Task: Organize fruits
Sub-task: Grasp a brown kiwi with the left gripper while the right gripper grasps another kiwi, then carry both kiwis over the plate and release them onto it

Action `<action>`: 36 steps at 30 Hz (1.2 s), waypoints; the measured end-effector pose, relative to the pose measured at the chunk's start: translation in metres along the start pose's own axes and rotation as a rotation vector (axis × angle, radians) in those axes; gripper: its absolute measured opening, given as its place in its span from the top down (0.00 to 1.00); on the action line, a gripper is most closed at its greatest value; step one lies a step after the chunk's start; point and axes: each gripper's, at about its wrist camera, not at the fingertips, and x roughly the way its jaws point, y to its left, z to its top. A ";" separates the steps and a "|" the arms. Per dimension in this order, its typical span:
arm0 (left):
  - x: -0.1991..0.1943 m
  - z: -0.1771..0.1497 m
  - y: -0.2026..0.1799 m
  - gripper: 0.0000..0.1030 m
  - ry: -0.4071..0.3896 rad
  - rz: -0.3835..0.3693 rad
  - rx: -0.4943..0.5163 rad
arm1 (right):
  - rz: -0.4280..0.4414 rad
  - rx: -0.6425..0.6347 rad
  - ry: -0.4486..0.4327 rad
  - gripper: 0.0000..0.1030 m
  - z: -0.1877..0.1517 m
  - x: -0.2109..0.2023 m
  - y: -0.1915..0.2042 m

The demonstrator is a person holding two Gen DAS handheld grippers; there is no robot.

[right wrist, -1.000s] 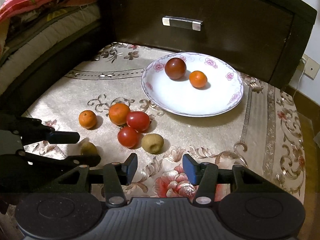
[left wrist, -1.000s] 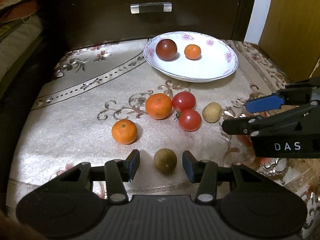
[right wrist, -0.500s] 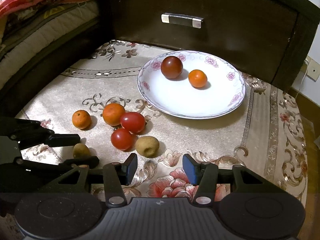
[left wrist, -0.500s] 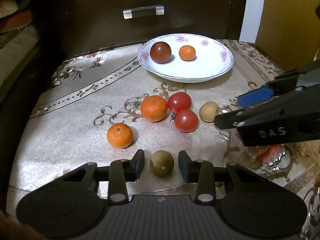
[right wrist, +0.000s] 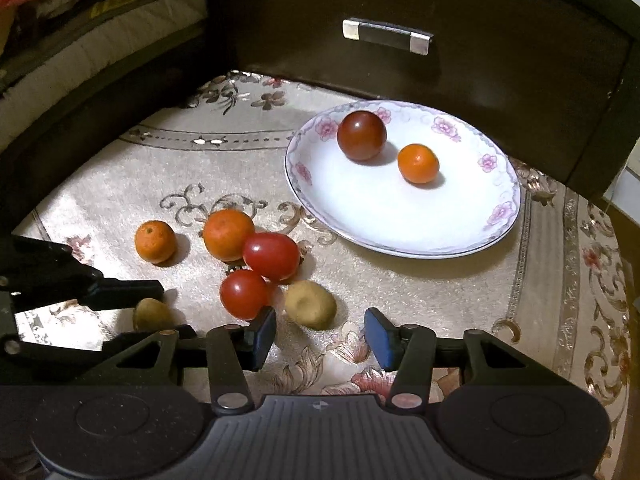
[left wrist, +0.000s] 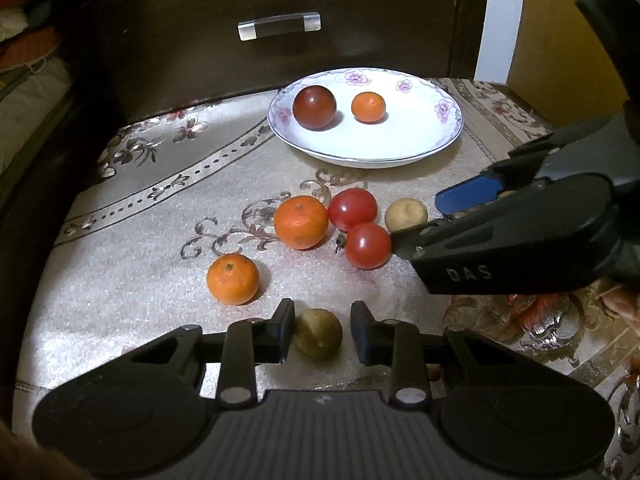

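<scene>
**Fruit sorting: both hand-held grippers lined up on brown fruits**

- Desk [left wrist: 120, 248]: covered with a patterned beige cloth; a dark drawer front [left wrist: 280, 52] stands behind it.
- Plate [left wrist: 416, 148]: white with a floral rim, at the back of the desk. Holds one dark red tomato [left wrist: 314, 107] and one small orange [left wrist: 368, 107], apart from each other.
- Left hand-held gripper [left wrist: 322, 330]: jaws narrowly parted around a greenish-brown fruit [left wrist: 319, 333], the left pad touching or nearly so, a small gap at the right. Not yet clamped.
- Right hand-held gripper [right wrist: 320, 334]: jaws wide, low over the cloth, a tan fruit [right wrist: 311, 304] just ahead, nearer its left finger.
- Loose fruit in mid-desk: large orange [left wrist: 301, 222] touching two red tomatoes [left wrist: 352, 209] [left wrist: 367, 245]; another orange [left wrist: 233, 279] apart.

Step in hand, as judged: picking up the brown fruits for the plate. Next move calls for closing the left jaws gently on the round fruit, then lifting clear of the neighbouring orange. The right gripper needs to advance and centre first.
</scene>
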 end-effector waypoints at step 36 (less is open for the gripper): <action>-0.010 -0.016 0.011 0.65 -0.019 -0.055 0.005 | 0.002 -0.015 0.004 0.74 -0.009 -0.009 -0.013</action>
